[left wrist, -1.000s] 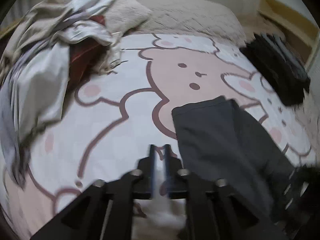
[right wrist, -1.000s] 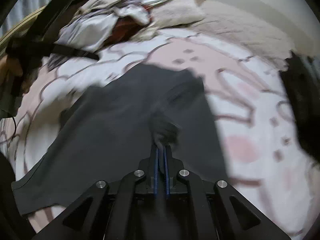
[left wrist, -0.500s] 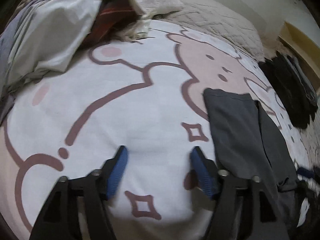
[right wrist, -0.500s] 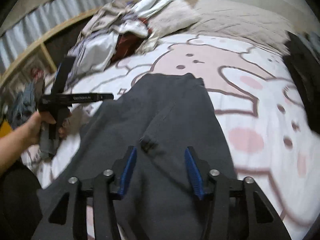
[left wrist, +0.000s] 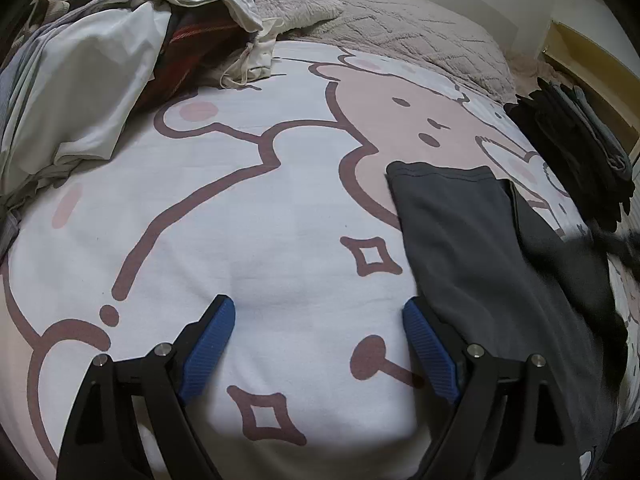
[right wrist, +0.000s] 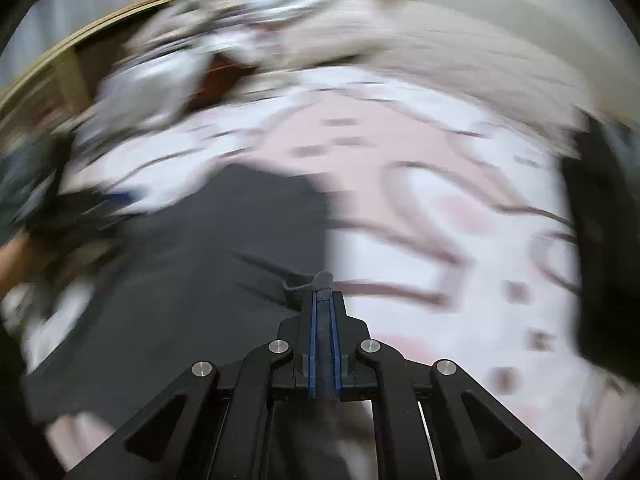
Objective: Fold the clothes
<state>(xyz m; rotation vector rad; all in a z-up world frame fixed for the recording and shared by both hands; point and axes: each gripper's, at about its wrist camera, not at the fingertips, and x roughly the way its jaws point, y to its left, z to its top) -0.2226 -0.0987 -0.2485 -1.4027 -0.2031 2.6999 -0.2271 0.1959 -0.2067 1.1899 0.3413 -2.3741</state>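
1. Over on the left wrist view, the left hand-held gripper point(left wrist: 318, 328) hangs low over the bed sheet point(left wrist: 248, 216) with the pink bear print. Its jaws are wide apart and opening, and there's nothing between the blue pads point(left wrist: 208, 344) except bare sheet.
2. Same view: the dark grey garment point(left wrist: 472, 248) lies flat on the bed just right of that gripper, a long strip running away from the camera with its hemmed end at the far side. The right-hand finger sits right at the garment's near left edge, can't tell if it actually touches.
3. Far left there's a messy pile of unfolded clothes point(left wrist: 100, 64), white stuff plus something red plaid. A fluffy beige pillow point(left wrist: 296, 4) and a beige blanket point(left wrist: 412, 40) sit at the head of the bed. A stack of dark folded clothes point(left wrist: 576, 136) is at the right edge.
4. Right wrist view is super blurry. The right hand-held gripper point(right wrist: 323, 280) is clamped tight, with a little pinch of the dark grey garment point(right wrist: 208, 272) poking out at the tips, at the garment's right edge. Fabric creases run out from the pinch.
5. At the left edge of that view a person's hand point(right wrist: 16, 252) shows as a smear.
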